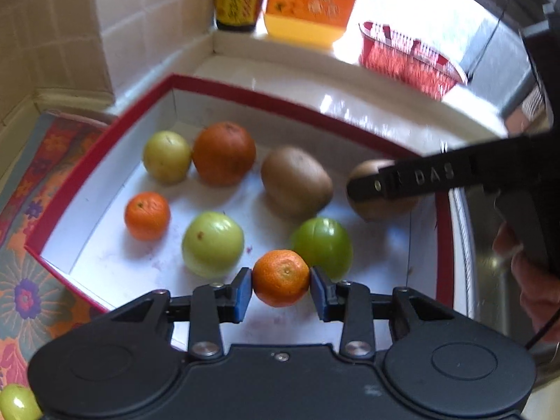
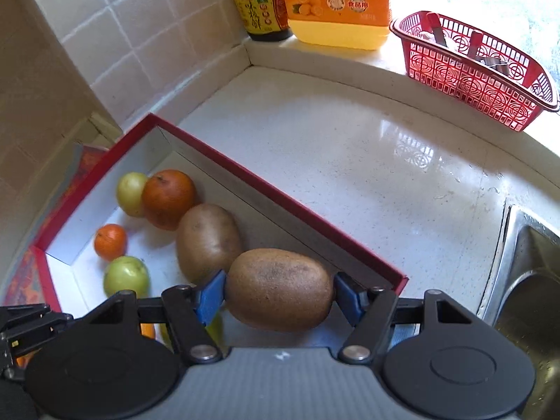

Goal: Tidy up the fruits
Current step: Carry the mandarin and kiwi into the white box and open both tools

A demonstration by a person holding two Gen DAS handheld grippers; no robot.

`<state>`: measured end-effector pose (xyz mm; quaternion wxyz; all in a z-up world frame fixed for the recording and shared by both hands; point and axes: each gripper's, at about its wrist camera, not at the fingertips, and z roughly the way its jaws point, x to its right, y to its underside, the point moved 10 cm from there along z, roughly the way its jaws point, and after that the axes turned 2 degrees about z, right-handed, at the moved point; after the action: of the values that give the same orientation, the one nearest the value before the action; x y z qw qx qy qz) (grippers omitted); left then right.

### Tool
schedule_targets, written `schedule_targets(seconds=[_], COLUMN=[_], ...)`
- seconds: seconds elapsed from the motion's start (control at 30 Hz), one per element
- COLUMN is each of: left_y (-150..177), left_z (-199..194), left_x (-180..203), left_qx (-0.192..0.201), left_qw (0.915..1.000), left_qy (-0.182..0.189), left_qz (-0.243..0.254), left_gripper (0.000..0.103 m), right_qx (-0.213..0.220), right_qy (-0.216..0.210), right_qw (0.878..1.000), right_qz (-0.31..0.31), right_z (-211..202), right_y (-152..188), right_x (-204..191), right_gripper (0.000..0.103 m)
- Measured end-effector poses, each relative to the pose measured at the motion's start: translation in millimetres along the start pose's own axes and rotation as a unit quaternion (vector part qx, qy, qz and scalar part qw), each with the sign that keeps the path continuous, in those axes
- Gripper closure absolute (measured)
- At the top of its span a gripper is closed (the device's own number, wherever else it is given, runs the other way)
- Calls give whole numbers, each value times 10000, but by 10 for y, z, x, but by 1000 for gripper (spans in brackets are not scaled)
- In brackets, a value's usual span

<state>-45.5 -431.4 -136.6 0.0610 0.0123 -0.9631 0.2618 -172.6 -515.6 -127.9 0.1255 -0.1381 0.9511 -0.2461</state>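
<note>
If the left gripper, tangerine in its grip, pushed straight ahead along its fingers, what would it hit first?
Most likely the green fruit just beyond the held tangerine in the left gripper; the gap between them is unclear, they may already touch.

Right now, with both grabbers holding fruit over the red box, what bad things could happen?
1. The small orange mandarin is pinched only at its sides by the left gripper; it might slip and bump the bright green round fruit behind it.
2. The fuzzy brown kiwi in the right gripper hangs near the red-rimmed white box's corner, so dropped, it could roll toward the steel sink.
</note>
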Motion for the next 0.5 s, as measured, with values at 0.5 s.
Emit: schedule_targets(seconds=[0.5], left_y=[53], left_z=[145], left_x=[31], left_qx=[-136], left_qw=[9997], left_qy=[-172], left_qz=[55], left_gripper=[45], right_qx=[-121], right_qy=[9], right_qw=[9998], right_qz=[-141], right_z=[85], right_y=[11], right_x=[-45], right_gripper=[34])
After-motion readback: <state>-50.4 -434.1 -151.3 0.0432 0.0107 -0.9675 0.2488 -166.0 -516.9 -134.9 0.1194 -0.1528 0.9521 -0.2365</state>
